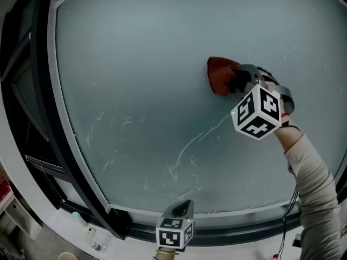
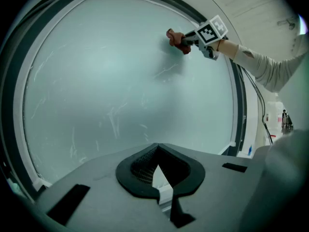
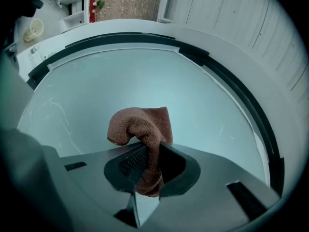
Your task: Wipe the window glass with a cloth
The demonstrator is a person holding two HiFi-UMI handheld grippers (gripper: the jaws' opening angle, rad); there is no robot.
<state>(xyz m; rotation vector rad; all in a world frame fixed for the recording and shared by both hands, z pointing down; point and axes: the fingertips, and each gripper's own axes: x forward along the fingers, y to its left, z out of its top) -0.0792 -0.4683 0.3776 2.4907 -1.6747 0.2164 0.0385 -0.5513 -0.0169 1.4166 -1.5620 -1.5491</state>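
Observation:
The frosted window glass fills the head view, with white streaks across its lower middle. A red-brown cloth is pressed against the pane at upper right, and my right gripper is shut on it. In the right gripper view the cloth bunches out past the right gripper onto the glass. My left gripper hangs low by the bottom frame, apart from the pane, shut and empty. The left gripper view shows the left gripper with the cloth far off at upper right.
A dark window frame runs down the left and along the bottom, above a white sill. Small bottles sit on the sill at lower left. Cables hang at lower right beside the sleeve.

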